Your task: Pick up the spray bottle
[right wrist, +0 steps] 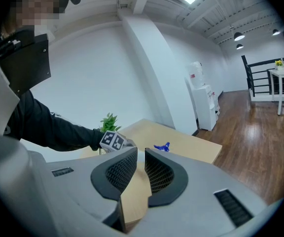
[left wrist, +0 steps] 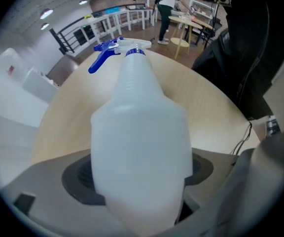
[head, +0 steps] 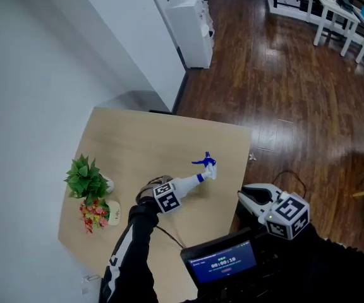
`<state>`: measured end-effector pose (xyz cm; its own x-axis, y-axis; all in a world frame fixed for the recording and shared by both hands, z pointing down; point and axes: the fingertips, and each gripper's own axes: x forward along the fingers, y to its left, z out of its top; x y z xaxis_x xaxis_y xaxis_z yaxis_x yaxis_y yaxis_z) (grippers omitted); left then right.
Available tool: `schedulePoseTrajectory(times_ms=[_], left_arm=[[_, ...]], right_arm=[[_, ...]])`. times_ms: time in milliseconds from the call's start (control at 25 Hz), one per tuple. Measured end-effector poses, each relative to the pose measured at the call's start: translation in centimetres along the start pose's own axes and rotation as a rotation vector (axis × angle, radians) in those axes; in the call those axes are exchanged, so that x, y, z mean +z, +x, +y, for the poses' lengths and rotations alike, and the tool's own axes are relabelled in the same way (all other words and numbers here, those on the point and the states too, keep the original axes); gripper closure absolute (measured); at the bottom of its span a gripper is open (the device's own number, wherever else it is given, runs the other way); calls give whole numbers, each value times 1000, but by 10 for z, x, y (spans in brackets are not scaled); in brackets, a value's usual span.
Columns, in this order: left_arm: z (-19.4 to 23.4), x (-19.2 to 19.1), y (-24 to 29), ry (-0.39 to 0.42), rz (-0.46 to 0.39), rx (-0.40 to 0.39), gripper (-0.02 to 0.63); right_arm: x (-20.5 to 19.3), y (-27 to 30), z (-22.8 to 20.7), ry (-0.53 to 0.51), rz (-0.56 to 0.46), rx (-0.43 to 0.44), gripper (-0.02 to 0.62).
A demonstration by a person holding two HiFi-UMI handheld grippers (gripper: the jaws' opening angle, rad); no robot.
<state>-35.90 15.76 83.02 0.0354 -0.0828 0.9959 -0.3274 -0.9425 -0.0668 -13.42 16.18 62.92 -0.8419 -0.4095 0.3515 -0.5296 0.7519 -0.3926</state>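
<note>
The white spray bottle (head: pixel 191 182) with a blue trigger head (head: pixel 204 161) points away from me over the tan table (head: pixel 150 141). My left gripper (head: pixel 177 188) is shut on the bottle's lower body. In the left gripper view the bottle (left wrist: pixel 139 127) fills the middle between the dark pads (left wrist: pixel 78 177), its blue trigger (left wrist: pixel 105 53) at the far end. My right gripper (head: pixel 253 201) hovers off the table's right edge, jaws together with nothing between them (right wrist: pixel 139 169). From the right gripper view the blue trigger (right wrist: pixel 161 146) shows beyond the jaws.
A green potted plant (head: pixel 86 178) and a small bunch of red flowers (head: pixel 93 214) stand at the table's left edge. A white cabinet (head: pixel 193 30) is against the wall beyond. White tables (head: pixel 340 11) stand far right on the wooden floor. A small screen (head: pixel 223 262) sits below.
</note>
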Motion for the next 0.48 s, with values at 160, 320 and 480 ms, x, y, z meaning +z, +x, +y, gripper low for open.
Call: schedulePoseTrajectory(times_ms=[160, 320, 480], left_arm=[[1, 2, -55, -151, -149, 99, 178], [5, -12, -127, -402, -363, 273, 178], [-16, -36, -197, -691, -639, 498, 179]], right_arm=[[15, 2, 16, -14, -12, 35, 560], [35, 20, 35, -74, -22, 107, 560], [51, 37, 54, -106, -44, 176, 560]])
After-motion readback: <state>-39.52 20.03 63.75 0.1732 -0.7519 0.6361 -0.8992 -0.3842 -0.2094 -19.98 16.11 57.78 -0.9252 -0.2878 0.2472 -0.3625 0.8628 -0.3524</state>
